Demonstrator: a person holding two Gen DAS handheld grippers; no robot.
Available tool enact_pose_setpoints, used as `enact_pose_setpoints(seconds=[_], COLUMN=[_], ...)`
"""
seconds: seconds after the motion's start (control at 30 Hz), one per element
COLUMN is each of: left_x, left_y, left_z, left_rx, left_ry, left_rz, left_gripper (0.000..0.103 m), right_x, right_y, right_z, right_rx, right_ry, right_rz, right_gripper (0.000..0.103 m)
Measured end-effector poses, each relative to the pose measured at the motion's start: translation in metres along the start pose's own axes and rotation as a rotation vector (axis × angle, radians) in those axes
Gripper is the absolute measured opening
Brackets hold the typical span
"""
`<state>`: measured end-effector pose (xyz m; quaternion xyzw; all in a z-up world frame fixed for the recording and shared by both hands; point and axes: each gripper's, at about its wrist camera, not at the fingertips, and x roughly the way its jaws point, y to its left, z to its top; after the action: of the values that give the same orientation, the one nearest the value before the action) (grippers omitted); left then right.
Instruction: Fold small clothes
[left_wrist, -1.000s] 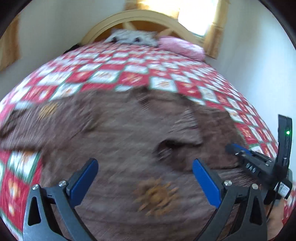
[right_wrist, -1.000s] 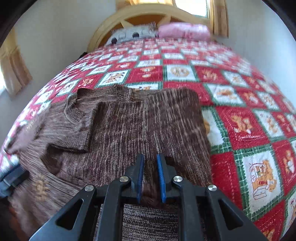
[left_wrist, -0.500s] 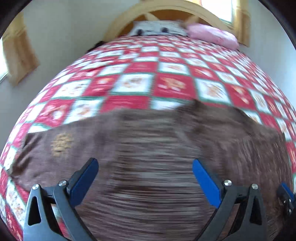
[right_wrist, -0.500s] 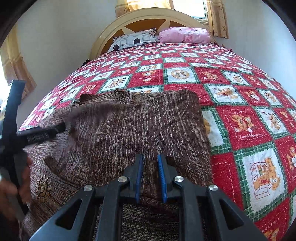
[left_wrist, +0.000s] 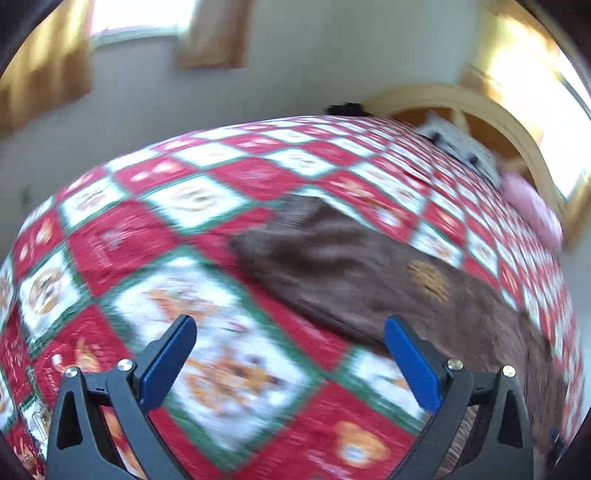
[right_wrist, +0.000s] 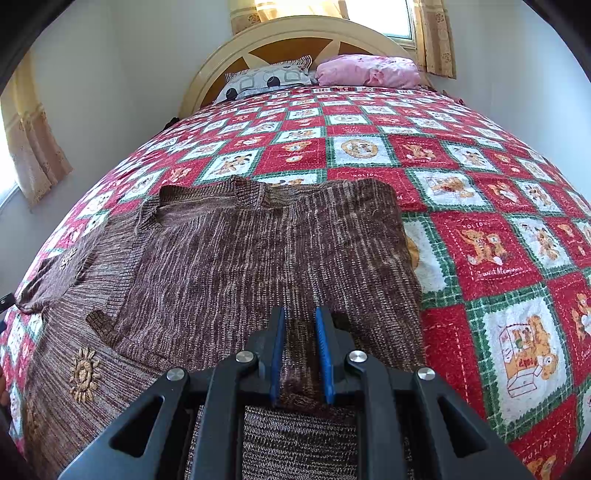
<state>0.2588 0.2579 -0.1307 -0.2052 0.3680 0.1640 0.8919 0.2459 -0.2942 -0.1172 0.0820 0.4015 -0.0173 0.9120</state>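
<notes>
while pinched on the near hem of the brown sweater (right_wrist: 258, 258), right gripper (right_wrist: 300, 354) unmoved near the foot edge of the bed (right_wrist: 480, 240). left gripper (left_wrist: 291, 365), jaws wide and empty, swung off the body toward the sleeve at the bed's left edge. probably the next fold there.

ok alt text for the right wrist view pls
The right tool is shut on a fold of a brown knit sweater spread on a red, green and white patchwork quilt. Two pillows lie against the rounded headboard beyond.
</notes>
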Motion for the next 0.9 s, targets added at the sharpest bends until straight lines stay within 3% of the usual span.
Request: enact_pose_setpoints(seconds=[0.1,0.23,0.43,0.47,0.53,0.57,0.6,0.73,0.9], left_x=[0.014,0.037,0.050,0.050,0.055,0.059,0.064,0.068,0.047], left_y=[0.016,0.017,0.010,0.011,0.012,0.012,0.012,0.001,-0.040], left_z=[0.013,0.016,0.031,0.033,0.037,0.038,0.038,0.040,0.049], left_rx=[-0.087,-0.151,-0.215,-0.229,-0.255,-0.260,-0.268,-0.215,-0.100], left_ry=[0.015,0.108,0.050,0.040,0.038,0.052,0.073,0.070,0.019], left_rz=[-0.017,-0.067,-0.059,-0.070,-0.141,-0.179,-0.211,-0.177,-0.205], left_gripper=[0.103,0.101,0.101,0.095,0.072,0.049,0.033,0.013,0.011], right_x=[0.000,0.001,0.001,0.001,0.001,0.001,0.001,0.001,0.001], right_y=[0.001,0.007,0.012,0.012,0.012,0.012,0.012,0.012,0.012], right_z=[0.000,0.000,-0.001,-0.001,-0.001,-0.001,-0.001,-0.001,-0.001], right_rx=[-0.002,-0.025,-0.055,-0.054,-0.051,-0.051,-0.052,-0.050,-0.049], right_ry=[0.000,0.002,0.004,0.004,0.004,0.004,0.004,0.004,0.004], right_rz=[0.007,0.018,0.006,0.007,0.010,0.010,0.009,0.010,0.012], right_gripper=[0.022,0.034,0.041,0.041,0.041,0.041,0.041,0.041,0.041])
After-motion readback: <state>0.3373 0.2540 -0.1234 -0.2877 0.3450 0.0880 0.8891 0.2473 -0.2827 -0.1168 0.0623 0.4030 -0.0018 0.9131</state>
